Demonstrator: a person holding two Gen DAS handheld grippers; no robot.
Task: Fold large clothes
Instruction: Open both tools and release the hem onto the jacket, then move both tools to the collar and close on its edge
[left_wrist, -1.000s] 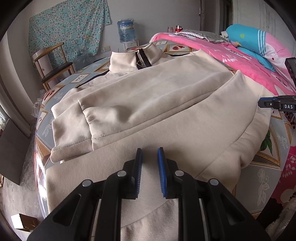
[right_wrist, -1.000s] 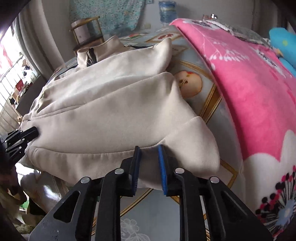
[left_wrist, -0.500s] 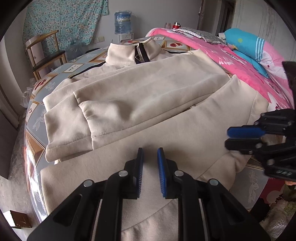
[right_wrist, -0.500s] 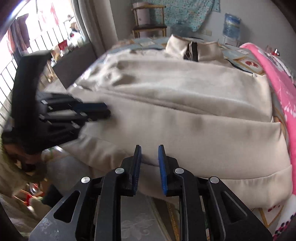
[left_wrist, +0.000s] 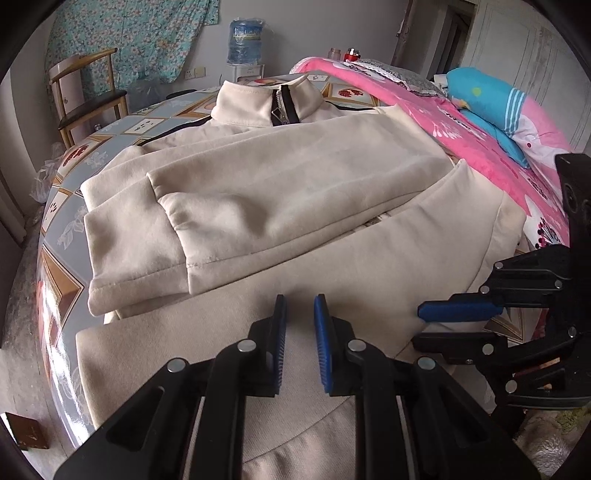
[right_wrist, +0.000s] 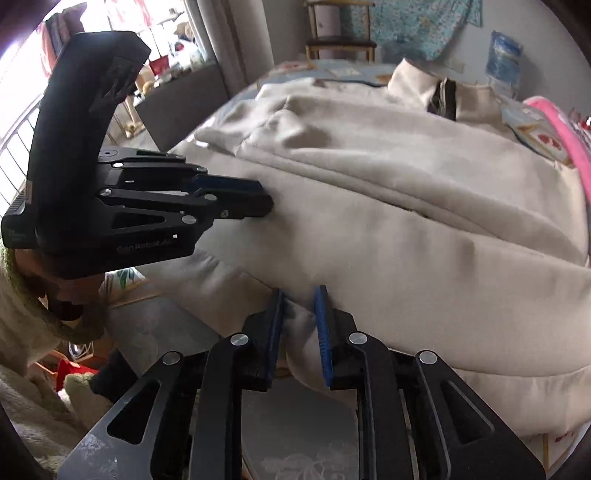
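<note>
While both pairs of tongs pinched the near hem, we had a cream zip-neck sweatshirt (left_wrist: 332, 236) spread flat on the patterned tabletop (left_wrist: 59, 295), its collar (left_wrist: 266, 99) at the far side and a sleeve (left_wrist: 229, 206) folded across the chest. Our left tongs (left_wrist: 300, 317) stood nearly closed with fleece gathered between the blue pads. Our right tongs (right_wrist: 298, 314) gripped a bunched fold of the hem at the table's edge.

We judged the fabric thick, soft and limp: light enough to lift, not slippery, but sure to sag between two grips. The ribbed hem and the shoulder seams looked the soundest places to take hold.

For writing, we could only read "Robot" in pale lettering on the left tongs' body (right_wrist: 147, 245); the water jug's (left_wrist: 245, 40) label stayed too small to read.
</note>
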